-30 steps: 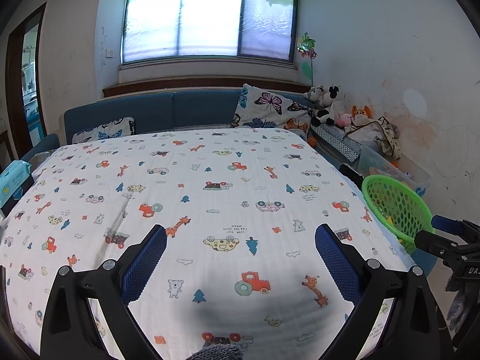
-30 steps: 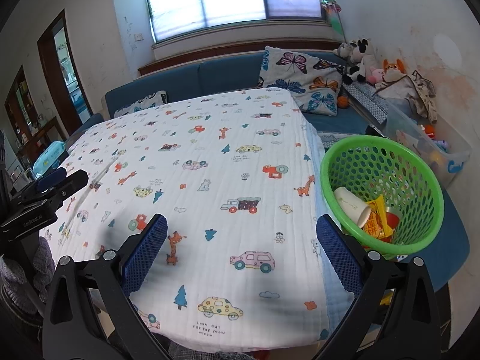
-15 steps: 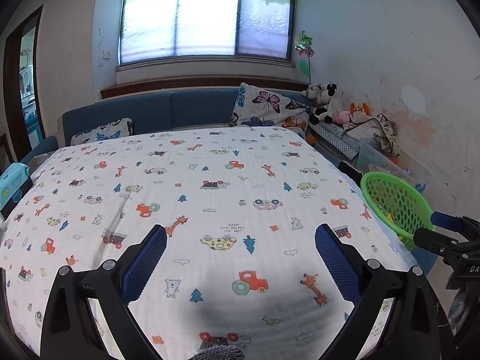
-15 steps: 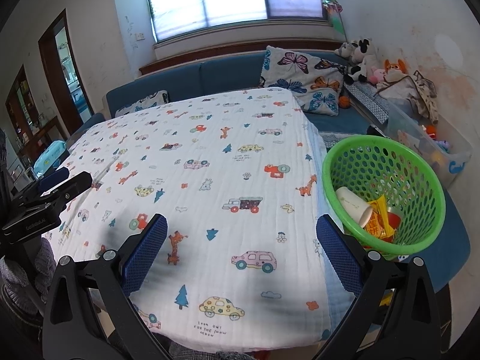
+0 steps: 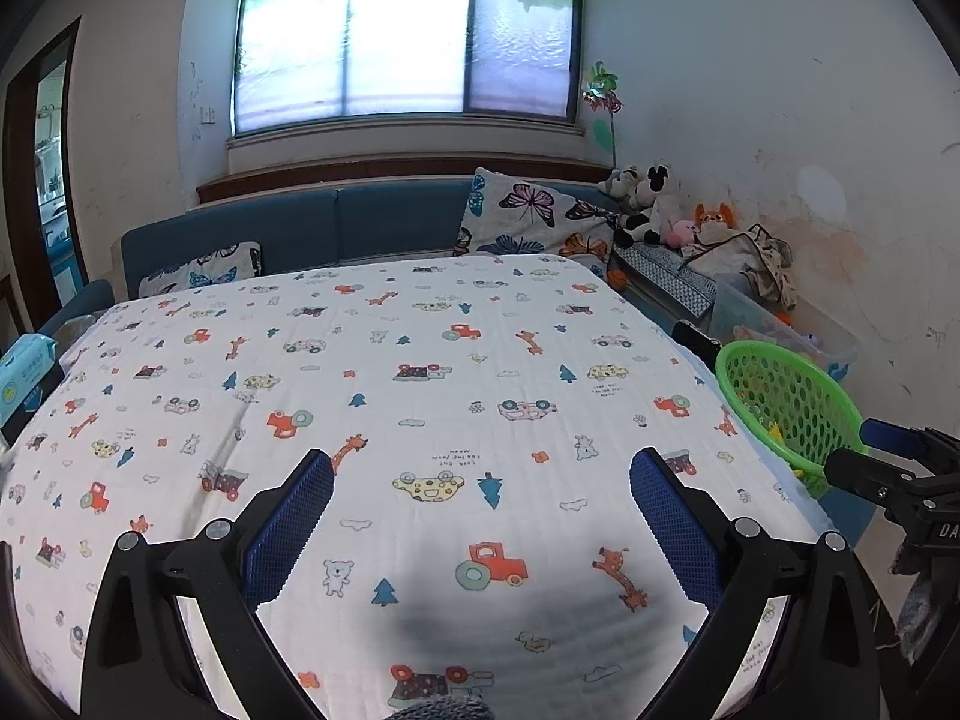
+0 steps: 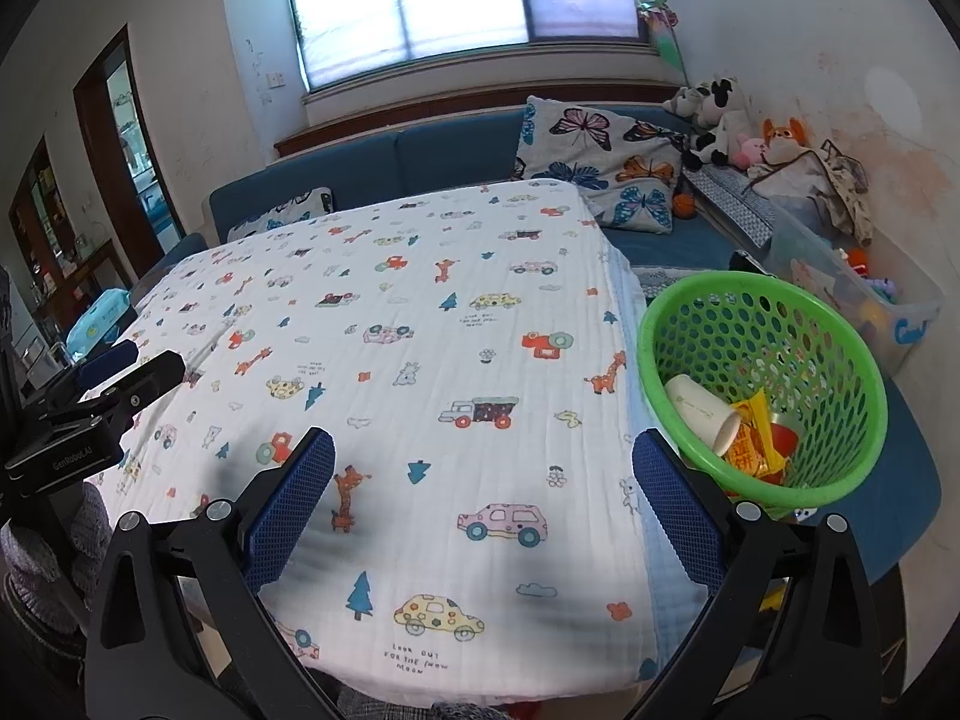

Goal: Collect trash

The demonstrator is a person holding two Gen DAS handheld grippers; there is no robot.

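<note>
A green mesh basket [image 6: 762, 384] stands off the table's right edge, holding a white paper cup [image 6: 702, 411], a yellow-orange snack wrapper [image 6: 753, 441] and something red. The left wrist view shows the same basket [image 5: 786, 402] at the far right. My left gripper [image 5: 483, 507] hangs open over the near part of the cartoon-print tablecloth [image 5: 420, 396], nothing between its blue pads. Over the cloth's near right part [image 6: 480, 360], left of the basket, my right gripper [image 6: 483, 501] is open and empty too. No loose trash shows on the cloth.
A blue sofa [image 5: 336, 228] with butterfly pillows [image 6: 600, 156] runs behind the table. Stuffed toys [image 6: 720, 114] and a clear storage bin [image 6: 852, 288] line the right wall. A blue wipes pack [image 5: 24, 366] sits at the table's left edge.
Both views have pulled back and risen slightly, so the basket looks a bit smaller in the left wrist view. Both grippers stay open and empty.
</note>
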